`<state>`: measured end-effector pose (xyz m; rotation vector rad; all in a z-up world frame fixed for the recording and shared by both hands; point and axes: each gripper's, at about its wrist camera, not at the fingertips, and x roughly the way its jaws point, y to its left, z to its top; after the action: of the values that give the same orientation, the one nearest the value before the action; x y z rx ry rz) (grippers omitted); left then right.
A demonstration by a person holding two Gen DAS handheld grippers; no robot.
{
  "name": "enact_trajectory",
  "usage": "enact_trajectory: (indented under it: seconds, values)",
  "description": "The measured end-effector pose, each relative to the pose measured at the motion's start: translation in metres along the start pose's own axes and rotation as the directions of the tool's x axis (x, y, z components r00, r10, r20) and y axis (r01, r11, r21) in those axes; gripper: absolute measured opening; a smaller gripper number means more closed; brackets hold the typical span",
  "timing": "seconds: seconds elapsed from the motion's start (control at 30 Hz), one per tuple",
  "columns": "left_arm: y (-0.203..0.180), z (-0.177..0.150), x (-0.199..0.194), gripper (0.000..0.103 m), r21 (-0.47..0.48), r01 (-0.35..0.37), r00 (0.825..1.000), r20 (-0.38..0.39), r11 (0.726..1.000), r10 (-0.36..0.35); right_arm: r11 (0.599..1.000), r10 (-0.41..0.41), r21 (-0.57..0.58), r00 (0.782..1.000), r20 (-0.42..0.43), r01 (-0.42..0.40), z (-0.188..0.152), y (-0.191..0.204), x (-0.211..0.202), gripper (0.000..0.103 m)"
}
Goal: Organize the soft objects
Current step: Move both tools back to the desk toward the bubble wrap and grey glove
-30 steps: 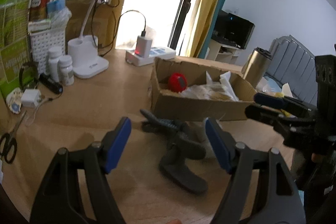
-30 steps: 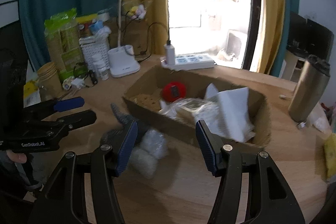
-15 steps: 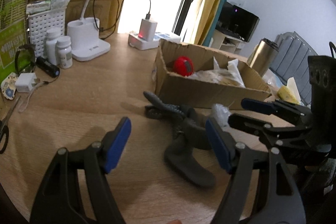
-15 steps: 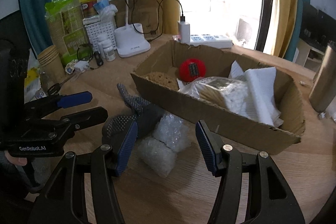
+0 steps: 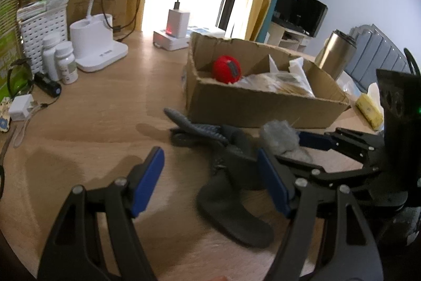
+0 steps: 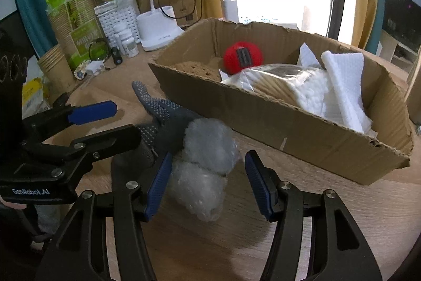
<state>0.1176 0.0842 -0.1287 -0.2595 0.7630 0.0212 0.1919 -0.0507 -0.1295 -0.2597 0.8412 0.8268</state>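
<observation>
Right wrist view is showing my right gripper (image 6: 208, 186) coming down over the bubble-wrap bundle (image 6: 208, 162), which was farther off a second ago and is now sitting between my parted jaws, neither pad pressing it, nothing held. Just left, my left gripper (image 5: 210, 183) is also lowering toward the grey glove (image 5: 231, 175), its jaws standing wide and empty. Both soft things are lying on the wooden table (image 6: 329, 215), touching each other, just near of the cardboard box (image 6: 302, 128), which is already holding a red ball (image 6: 243, 57) and white padding. I am judging that closing on the bundle comes next.
</observation>
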Motion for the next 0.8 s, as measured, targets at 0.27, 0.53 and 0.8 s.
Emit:
enact_trajectory:
  seconds: [0.27,0.53,0.8]
  values:
    - [-0.018,0.005,0.025,0.075,0.051,-0.024,0.998,-0.061,0.998,0.027,1.000,0.017,0.014,1.000,0.014,-0.018,-0.003,-0.018,-0.009,0.052]
    - [-0.027,0.006,0.043,0.075,0.079,-0.070,0.989,-0.123,0.994,0.080,0.999,0.036,0.037,0.999,0.026,-0.037,-0.009,-0.029,-0.016,0.050]
    - [-0.028,0.005,0.041,0.045,0.080,-0.069,0.991,-0.111,0.994,0.078,0.998,0.036,0.053,0.998,0.047,-0.038,-0.011,-0.038,-0.023,0.050]
